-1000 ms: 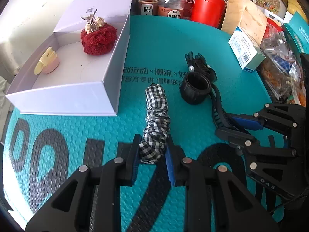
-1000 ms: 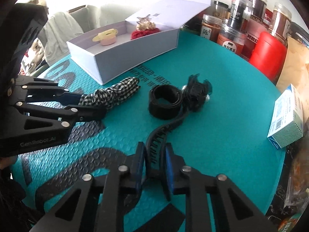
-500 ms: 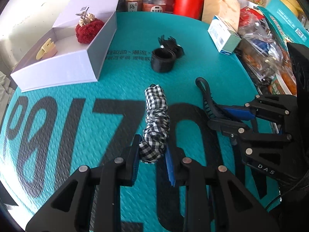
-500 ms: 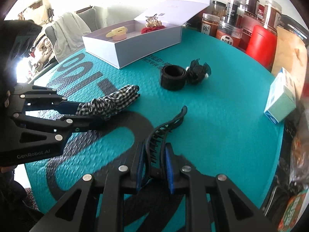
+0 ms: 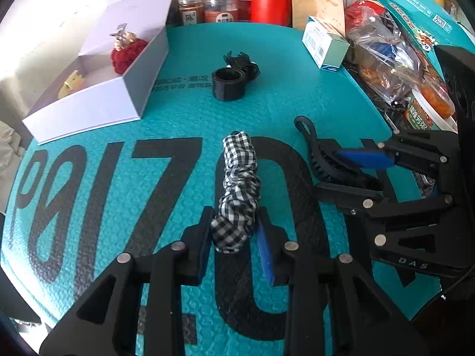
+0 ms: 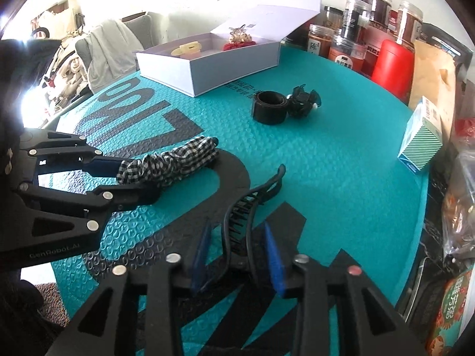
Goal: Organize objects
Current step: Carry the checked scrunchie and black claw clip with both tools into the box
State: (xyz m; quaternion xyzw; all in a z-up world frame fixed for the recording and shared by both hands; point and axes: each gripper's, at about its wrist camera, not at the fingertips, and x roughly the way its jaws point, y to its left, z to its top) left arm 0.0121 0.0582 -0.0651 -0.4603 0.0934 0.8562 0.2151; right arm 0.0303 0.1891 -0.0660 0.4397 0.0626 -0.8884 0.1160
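Note:
A black-and-white checked scrunchie (image 5: 237, 172) lies stretched out on the teal mat (image 5: 184, 124). Its near end sits between the fingers of my left gripper (image 5: 233, 216), whose jaws are opening, with a thin gap at the right pad. A black toothed hair clip (image 6: 252, 198) rests on the mat between the fingers of my right gripper (image 6: 236, 231). Those jaws are opening too, and both pads stand clear of the clip. From the right wrist view the left gripper (image 6: 136, 178) and scrunchie (image 6: 178, 160) show at left. The right gripper (image 5: 326, 172) shows at right in the left wrist view.
An open white box (image 5: 89, 109) at the far left holds a red scrunchie (image 5: 127, 53) and a yellow clip (image 5: 71, 81). A black band roll (image 5: 228, 84) and black bow clip (image 5: 240, 60) lie mid-mat. Jars, a red canister (image 5: 270, 3), a small carton (image 5: 325, 44) and snack bags line the back and right.
Both grippers have drawn back toward the near edge, bringing the scrunchie and the hair clip away from the box. Both pairs of jaws, shut before, now stand apart.

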